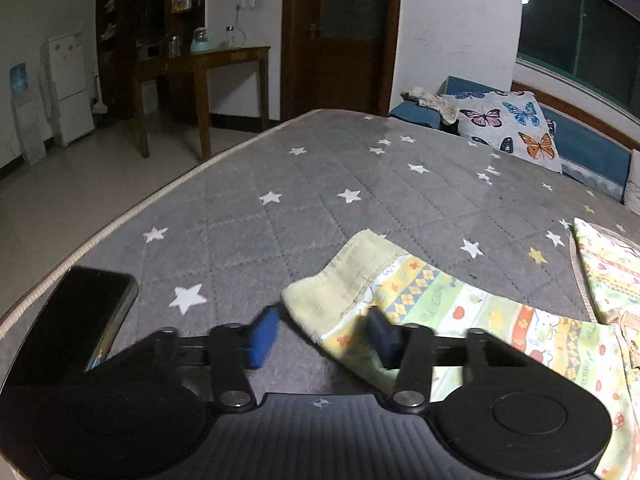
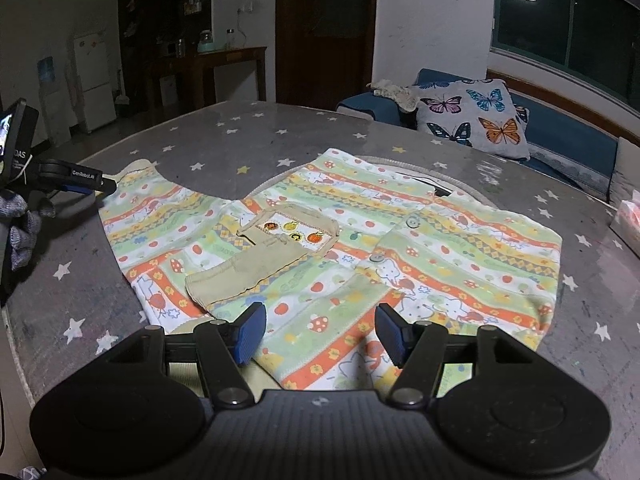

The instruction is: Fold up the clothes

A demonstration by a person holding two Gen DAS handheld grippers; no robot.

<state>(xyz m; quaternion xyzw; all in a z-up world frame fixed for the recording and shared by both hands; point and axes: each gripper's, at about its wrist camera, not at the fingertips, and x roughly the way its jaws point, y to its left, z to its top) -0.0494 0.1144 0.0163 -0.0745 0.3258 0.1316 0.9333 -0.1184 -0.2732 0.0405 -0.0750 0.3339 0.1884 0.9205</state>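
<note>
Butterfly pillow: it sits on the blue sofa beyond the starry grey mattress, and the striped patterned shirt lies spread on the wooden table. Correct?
Not quite. The striped patterned shirt lies spread on the starry grey mattress, not on the wooden table, which stands far back by the wall. The right wrist view shows this. The butterfly pillow does sit on the blue sofa beyond the mattress.
</note>
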